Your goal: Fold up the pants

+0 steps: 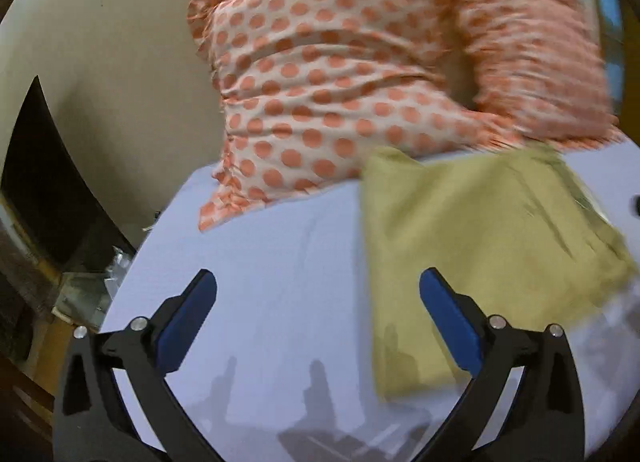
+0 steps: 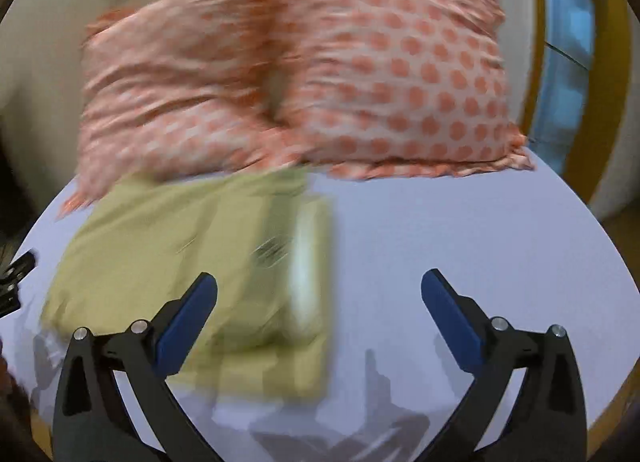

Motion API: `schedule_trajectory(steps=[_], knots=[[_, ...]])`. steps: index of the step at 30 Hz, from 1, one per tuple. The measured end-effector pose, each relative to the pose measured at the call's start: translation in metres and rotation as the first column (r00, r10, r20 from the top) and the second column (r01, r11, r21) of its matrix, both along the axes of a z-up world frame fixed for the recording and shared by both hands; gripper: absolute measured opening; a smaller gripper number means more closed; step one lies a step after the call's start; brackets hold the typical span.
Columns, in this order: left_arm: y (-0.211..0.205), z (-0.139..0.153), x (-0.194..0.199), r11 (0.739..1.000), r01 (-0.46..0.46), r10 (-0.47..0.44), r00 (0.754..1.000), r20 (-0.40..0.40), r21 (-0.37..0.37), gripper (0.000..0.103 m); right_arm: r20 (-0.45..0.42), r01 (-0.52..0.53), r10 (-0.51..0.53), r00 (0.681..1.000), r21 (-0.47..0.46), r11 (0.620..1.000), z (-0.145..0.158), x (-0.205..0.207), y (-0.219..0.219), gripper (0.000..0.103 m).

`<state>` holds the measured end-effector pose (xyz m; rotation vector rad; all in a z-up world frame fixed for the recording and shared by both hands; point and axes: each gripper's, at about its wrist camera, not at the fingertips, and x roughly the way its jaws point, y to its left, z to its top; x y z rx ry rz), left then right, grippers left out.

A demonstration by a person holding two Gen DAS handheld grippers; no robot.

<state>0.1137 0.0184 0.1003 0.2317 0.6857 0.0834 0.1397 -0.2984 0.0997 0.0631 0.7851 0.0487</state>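
Note:
The olive-yellow pants [image 1: 472,246] lie folded into a flat rectangle on the pale blue bed sheet [image 1: 272,262]. In the left wrist view they sit to the right of my left gripper [image 1: 318,282], which is open and empty above the sheet. In the right wrist view the pants [image 2: 192,262] lie at the left, blurred, under the left finger of my right gripper [image 2: 320,282], which is open and empty. The other gripper's tip [image 2: 16,278] shows at the far left edge.
Two pillows with orange dots [image 1: 360,74] lean at the head of the bed behind the pants, also in the right wrist view [image 2: 304,74]. The bed's left edge drops to dark furniture [image 1: 44,182]. A window [image 2: 568,62] is at the right.

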Motion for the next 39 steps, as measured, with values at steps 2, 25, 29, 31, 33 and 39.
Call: schedule_trajectory(steps=[2,25,29,31,33,39], knots=[[-0.006,-0.01,-0.029,0.999,0.029,-0.03,0.999,-0.034,-0.031,0.101,-0.04,-0.077,0.077,0.996,0.011,0.997,-0.009,-0.025,0.027,0.102],[-0.018,-0.085,-0.056,0.975,0.013,-0.047,0.988,-0.149,-0.221,0.101,-0.082,-0.077,0.074,0.994,-0.036,0.996,-0.063,-0.077,0.087,0.102],[-0.018,-0.085,-0.056,0.975,0.013,-0.047,0.988,-0.149,-0.222,0.101,-0.091,-0.077,0.074,0.993,-0.036,0.996,-0.063,-0.076,0.087,0.102],[-0.017,-0.085,-0.056,0.975,0.013,-0.047,0.988,-0.149,-0.223,0.101,-0.091,-0.077,0.073,0.993,-0.036,0.996,-0.063,-0.077,0.087,0.102],[-0.018,-0.085,-0.056,0.975,0.014,-0.048,0.988,-0.147,-0.222,0.101,-0.091,-0.078,0.074,0.993,-0.036,0.996,-0.063,-0.076,0.087,0.102],[-0.016,-0.084,-0.055,0.975,0.017,-0.05,0.988,-0.145,-0.222,0.101,-0.091,-0.078,0.075,0.993,-0.036,0.996,-0.063,-0.076,0.087,0.102]])
